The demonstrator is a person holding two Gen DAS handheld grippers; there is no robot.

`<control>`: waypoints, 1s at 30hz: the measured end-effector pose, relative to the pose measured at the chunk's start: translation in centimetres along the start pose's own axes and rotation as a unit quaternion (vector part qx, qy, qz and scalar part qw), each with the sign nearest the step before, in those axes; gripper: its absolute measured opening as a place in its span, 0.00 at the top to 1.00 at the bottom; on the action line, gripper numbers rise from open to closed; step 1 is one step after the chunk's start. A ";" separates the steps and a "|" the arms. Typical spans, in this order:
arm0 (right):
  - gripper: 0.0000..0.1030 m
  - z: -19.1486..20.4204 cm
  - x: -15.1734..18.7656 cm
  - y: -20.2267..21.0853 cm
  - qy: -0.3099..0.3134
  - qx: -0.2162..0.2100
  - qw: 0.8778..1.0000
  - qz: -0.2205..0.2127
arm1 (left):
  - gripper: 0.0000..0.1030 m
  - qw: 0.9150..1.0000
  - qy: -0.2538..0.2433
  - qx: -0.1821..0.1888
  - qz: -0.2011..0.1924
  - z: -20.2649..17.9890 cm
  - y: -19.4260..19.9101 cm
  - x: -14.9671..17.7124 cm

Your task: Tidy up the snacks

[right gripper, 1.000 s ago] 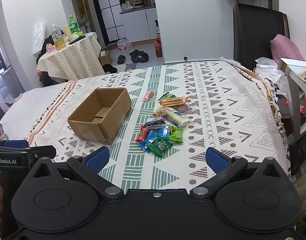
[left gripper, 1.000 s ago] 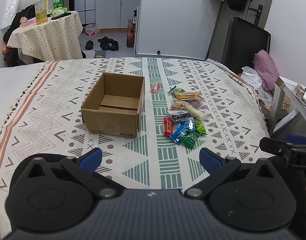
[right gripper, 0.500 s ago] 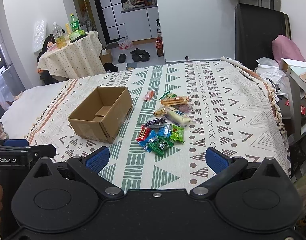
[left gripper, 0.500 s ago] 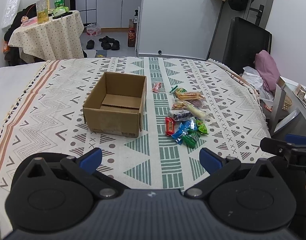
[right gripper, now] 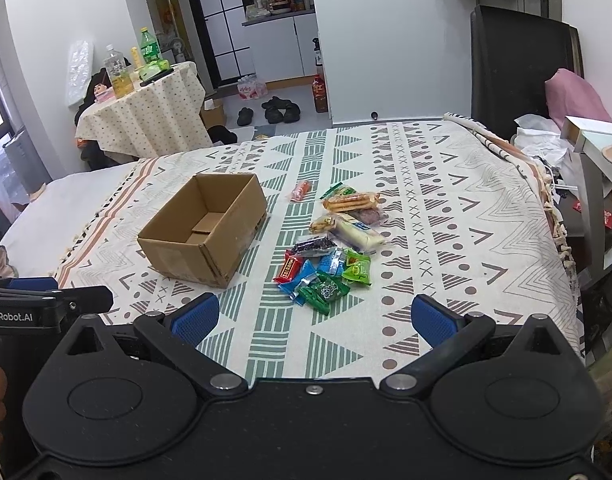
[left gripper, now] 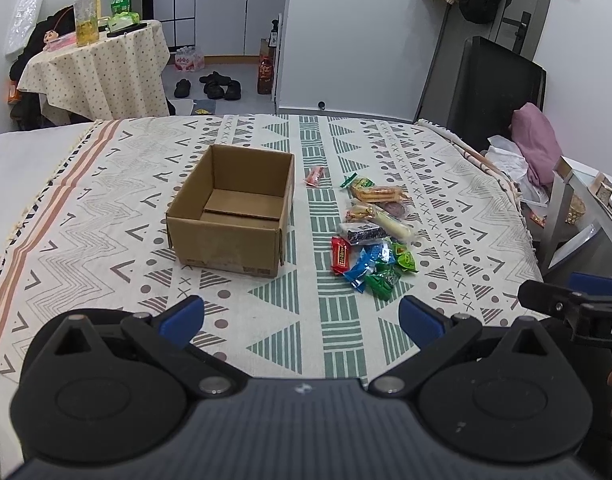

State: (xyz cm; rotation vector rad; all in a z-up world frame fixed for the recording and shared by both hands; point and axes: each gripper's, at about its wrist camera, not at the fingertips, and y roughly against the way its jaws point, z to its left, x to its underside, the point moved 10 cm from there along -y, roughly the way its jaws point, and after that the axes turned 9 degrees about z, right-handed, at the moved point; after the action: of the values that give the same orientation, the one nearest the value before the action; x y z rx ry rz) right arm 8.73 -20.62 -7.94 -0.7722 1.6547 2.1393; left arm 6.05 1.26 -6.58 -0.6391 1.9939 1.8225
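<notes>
An open, empty cardboard box stands on the patterned cloth. Right of it lies a heap of several wrapped snacks: red, blue and green packets in front, a white roll and biscuit packs behind. One small pink sweet lies apart near the box's far corner. My left gripper hovers open over the near cloth, short of the box and snacks. My right gripper is also open, near the front edge, just short of the green packet. Neither holds anything.
The cloth-covered surface drops off at the right edge beside a glass-topped side table and a dark chair. A round table with bottles and shoes on the floor lie beyond the far edge.
Both views have shifted very slightly; the box and snacks sit a touch lower and nearer. Both grippers stay open and nothing on the cloth has moved.
</notes>
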 end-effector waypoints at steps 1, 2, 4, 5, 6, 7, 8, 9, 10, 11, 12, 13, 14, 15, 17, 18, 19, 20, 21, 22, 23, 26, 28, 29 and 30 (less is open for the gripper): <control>0.00 -0.1 0.0 0.0 0.000 0.000 1.000 0.000 | 0.00 1.000 0.000 -0.002 0.000 0.0 -0.1 -0.1; 0.00 0.0 0.0 0.0 0.001 -0.001 1.000 0.000 | 0.00 1.000 0.000 -0.004 0.000 0.0 -0.1 -0.1; 0.00 -0.1 -0.2 -0.1 0.002 -0.001 1.000 -0.001 | 0.00 1.000 0.001 -0.005 0.002 -0.1 -0.3 -0.2; 0.00 -0.3 -0.3 -0.1 0.002 -0.001 1.000 -0.001 | 0.00 1.000 0.003 -0.004 0.003 -0.2 -0.4 -0.2; 0.00 -0.4 -0.4 -0.2 0.001 0.000 1.000 0.000 | 0.00 1.000 0.004 -0.004 0.004 -0.3 -0.6 -0.3; 0.00 -0.5 -0.4 -0.2 0.001 0.001 1.000 0.000 | 0.00 1.000 0.004 -0.005 0.004 -0.4 -0.7 -0.3; 0.00 -0.6 -0.5 -0.3 0.001 0.001 1.000 -0.001 | 0.00 1.000 0.004 -0.007 0.004 -0.5 -0.7 -0.4; 0.00 -0.8 -0.5 -0.4 0.000 0.001 1.000 -0.001 | 0.00 1.000 0.002 -0.006 0.003 -0.5 -0.7 -0.4; 0.00 -0.9 -0.6 -0.6 -0.002 0.000 1.000 0.000 | 0.00 1.000 0.001 -0.005 0.004 -0.7 -0.9 -0.5; 0.00 -1.0 -0.5 -0.7 -0.003 0.000 1.000 0.001 | 0.00 1.000 -0.001 -0.005 0.005 -0.8 -1.1 -0.6; 0.00 -1.2 -0.5 -0.9 -0.005 0.001 1.000 0.002 | 0.00 1.000 0.000 -0.005 0.006 -1.0 -1.3 -0.7; 0.00 -1.3 -0.5 -1.1 -0.007 0.003 1.000 0.004 | 0.00 1.000 0.001 -0.005 0.008 -1.0 -1.5 -0.8; 0.00 -1.5 -0.5 -1.3 -0.008 0.004 1.000 0.005 | 0.00 1.000 0.002 -0.005 0.010 -1.1 -1.7 -0.9; 0.00 -1.6 -0.5 -1.6 -0.009 0.005 1.000 0.007 | 0.00 1.000 0.004 -0.005 0.012 -1.1 -2.0 -0.9; 0.00 -1.9 -0.5 -2.0 -0.014 0.006 1.000 0.009 | 0.00 1.000 0.006 -0.008 0.015 -1.1 -2.5 -1.1; 0.00 -2.0 -0.5 -2.2 -0.015 0.007 1.000 0.010 | 0.00 1.000 0.007 -0.011 0.017 -1.2 -2.8 -1.2; 0.00 -2.2 -0.5 -2.4 -0.016 0.009 1.000 0.011 | 0.00 1.000 0.007 -0.012 0.019 -1.2 -3.1 -1.2; 0.00 -2.4 -0.6 -2.7 -0.018 0.009 1.000 0.013 | 0.00 1.000 0.008 -0.011 0.021 -1.2 -3.5 -1.3; 0.00 -2.5 -0.6 -2.9 -0.020 0.007 1.000 0.014 | 0.00 1.000 0.010 -0.011 0.023 -1.3 -3.8 -1.3; 0.00 -2.7 -0.6 -3.2 -0.023 0.003 1.000 0.015 | 0.00 1.000 0.011 -0.010 0.025 -1.4 -4.1 -1.4; 0.00 -2.7 -0.6 -3.4 -0.025 0.001 1.000 0.017 | 0.00 1.000 0.011 -0.009 0.026 -1.5 -4.4 -1.5; 0.00 -3.1 -0.7 -4.4 -0.031 0.000 0.999 0.020 | 0.00 0.999 0.010 -0.008 0.032 -1.7 -5.5 -1.7; 0.00 -3.5 -0.8 -5.1 -0.037 0.002 0.999 0.021 | 0.01 0.999 0.015 -0.007 0.035 -1.9 -6.4 -1.8; 0.00 -3.7 -0.8 -5.4 -0.038 0.001 0.999 0.021 | 0.01 0.999 0.019 -0.005 0.038 -1.9 -6.8 -1.9; 0.00 -3.9 -0.8 -5.8 -0.039 0.000 0.999 0.021 | 0.01 0.999 0.022 -0.003 0.042 -2.0 -7.3 -1.9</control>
State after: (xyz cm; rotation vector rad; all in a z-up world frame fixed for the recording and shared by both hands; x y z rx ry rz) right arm 13.48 -22.76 -12.65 -0.6503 1.6443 2.1702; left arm 11.74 -1.03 -11.41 -0.6111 2.0735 1.8779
